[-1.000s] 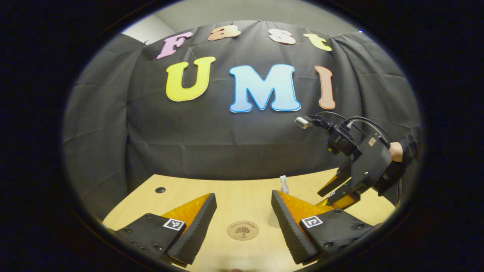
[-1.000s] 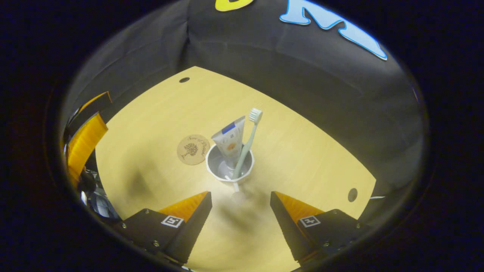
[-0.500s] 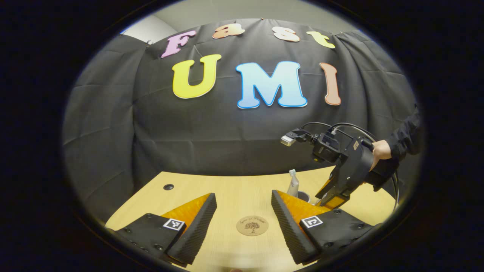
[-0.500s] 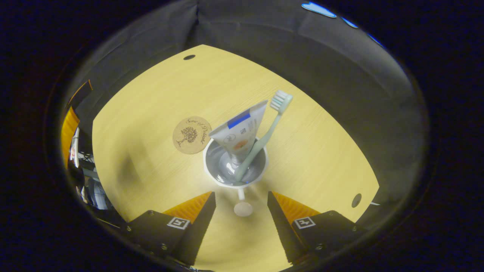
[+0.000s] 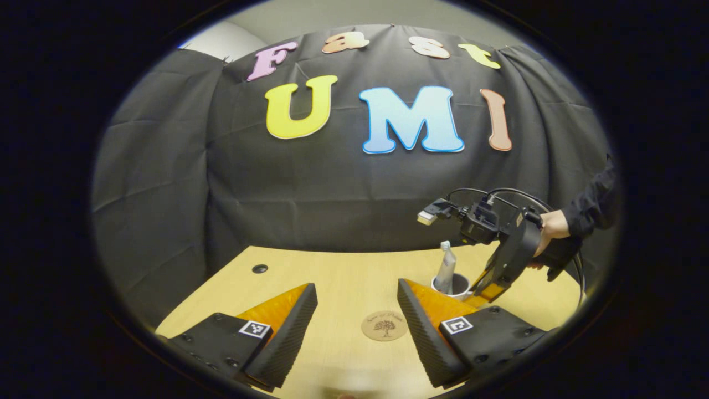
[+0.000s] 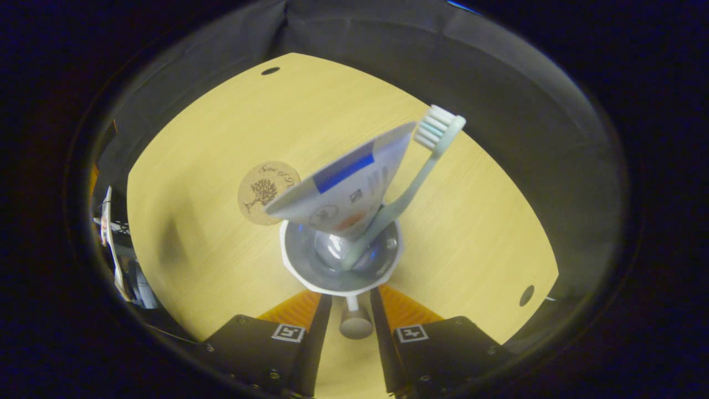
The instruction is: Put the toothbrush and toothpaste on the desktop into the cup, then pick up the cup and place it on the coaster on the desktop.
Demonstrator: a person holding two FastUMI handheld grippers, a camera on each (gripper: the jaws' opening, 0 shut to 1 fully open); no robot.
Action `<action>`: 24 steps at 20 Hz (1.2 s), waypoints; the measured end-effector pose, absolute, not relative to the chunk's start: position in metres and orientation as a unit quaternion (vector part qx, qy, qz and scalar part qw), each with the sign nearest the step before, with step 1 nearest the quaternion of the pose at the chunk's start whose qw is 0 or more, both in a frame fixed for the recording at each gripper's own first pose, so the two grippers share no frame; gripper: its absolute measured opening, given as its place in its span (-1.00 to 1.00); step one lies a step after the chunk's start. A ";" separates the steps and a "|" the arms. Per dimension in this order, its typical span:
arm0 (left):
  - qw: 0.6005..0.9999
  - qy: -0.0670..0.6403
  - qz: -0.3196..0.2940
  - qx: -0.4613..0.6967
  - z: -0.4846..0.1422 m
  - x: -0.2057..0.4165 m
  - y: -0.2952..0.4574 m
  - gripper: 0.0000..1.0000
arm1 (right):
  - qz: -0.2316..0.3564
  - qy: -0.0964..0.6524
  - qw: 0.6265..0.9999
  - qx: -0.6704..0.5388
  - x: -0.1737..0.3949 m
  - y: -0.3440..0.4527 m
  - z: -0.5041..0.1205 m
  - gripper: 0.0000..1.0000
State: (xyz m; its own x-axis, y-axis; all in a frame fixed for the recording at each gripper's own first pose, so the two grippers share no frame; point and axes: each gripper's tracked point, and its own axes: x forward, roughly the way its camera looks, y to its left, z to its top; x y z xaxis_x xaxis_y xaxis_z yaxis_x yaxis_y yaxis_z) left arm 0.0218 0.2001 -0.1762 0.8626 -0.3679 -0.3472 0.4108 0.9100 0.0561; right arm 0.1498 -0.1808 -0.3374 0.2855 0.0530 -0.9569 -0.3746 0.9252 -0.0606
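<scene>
Right gripper (image 6: 350, 327): jaws narrowed to either side of the knob-ended stub handle (image 6: 354, 321) of the white cup w/ grey inside (image 6: 339, 265). Narrow gap visible each side of the stub; contact of both fingers not confirmed, so cannot tell if gripping.

White cup upright on pale wood-grain desktop (image 6: 476, 221), just ahead of right fingertips. Inside cup: grey-white toothpaste tube w/ blue stripe (image 6: 346, 185), cap end down, flat crimped end up and fanned toward camera; pale green toothbrush w/ white bristles (image 6: 412, 180), handle foot in cup bottom, head up, leaning out over rim to the right of the tube. Tube and brush touching or nearly so near cup mouth.

Round cork coaster w/ tree print (image 6: 267, 191) flat on desktop, just beyond cup on its left in right gripper view, partly hidden behind tube's edge. Cup not on coaster.

Left gripper (image 5: 357, 327): jaws wide open, nothing between them, held above desktop near front edge. Coaster seen through gap between its fingers in left gripper view, lying on bare wood. Cup w/ tube sticking up further back and right of coaster, partly behind left gripper's right finger. Other gripper angled down at cup, held by a hand (image 5: 545, 230) in dark sleeve (image 5: 592, 202).

Two small dark round holes in desktop, one far-left corner (image 6: 270, 71), one at right edge (image 6: 527, 295).
</scene>
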 end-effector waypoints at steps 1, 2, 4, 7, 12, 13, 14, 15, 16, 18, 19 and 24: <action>0.963 0.168 -0.200 0.063 -0.177 0.023 0.202 0.87 | 0.128 0.579 0.792 -0.146 0.150 -0.185 -0.334 -0.07; 0.963 0.170 -0.198 0.062 -0.178 0.026 0.204 0.92 | 0.129 0.576 0.794 -0.146 0.155 -0.186 -0.357 -0.46; 0.964 0.173 -0.194 0.060 -0.181 0.028 0.205 0.96 | 0.131 0.577 0.794 -0.141 0.154 -0.183 -0.336 -0.53; 0.964 0.174 -0.194 0.060 -0.181 0.029 0.204 0.92 | 0.128 0.567 0.802 -0.136 0.153 -0.180 -0.337 -0.63; 0.963 0.172 -0.199 0.063 -0.182 0.032 0.199 0.92 | 0.130 0.565 0.806 -0.122 0.150 -0.178 -0.335 -0.63; 0.963 0.171 -0.200 0.062 -0.181 0.032 0.198 0.92 | 0.129 0.564 0.806 -0.122 0.149 -0.178 -0.334 -0.63; 0.963 0.171 -0.200 0.062 -0.181 0.032 0.198 0.92 | 0.129 0.563 0.807 -0.121 0.148 -0.176 -0.334 -0.63; 0.963 0.170 -0.199 0.061 -0.181 0.031 0.198 0.92 | 0.130 0.562 0.808 -0.120 0.148 -0.175 -0.333 -0.63; 0.963 0.170 -0.199 0.060 -0.180 0.032 0.198 0.92 | 0.131 0.562 0.808 -0.118 0.147 -0.173 -0.332 -0.63; 0.963 0.172 -0.197 0.059 -0.181 0.032 0.200 0.92 | 0.135 0.561 0.809 -0.112 0.147 -0.171 -0.329 -0.63; 0.964 0.173 -0.195 0.058 -0.181 0.031 0.201 0.92 | 0.136 0.560 0.810 -0.111 0.147 -0.169 -0.326 -0.63; 0.965 0.174 -0.186 0.055 -0.183 0.032 0.210 0.92 | 0.141 0.550 0.818 -0.093 0.153 -0.155 -0.319 -0.63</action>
State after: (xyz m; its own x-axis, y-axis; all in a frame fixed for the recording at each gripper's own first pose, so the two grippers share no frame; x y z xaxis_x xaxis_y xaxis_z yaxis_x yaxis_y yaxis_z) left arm 0.0316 0.2101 -0.1829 0.8698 -0.3409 -0.3567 0.3790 0.9245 0.0406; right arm 0.1531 -0.1549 -0.3190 0.3564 0.1283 -0.9255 -0.3325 0.9431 0.0027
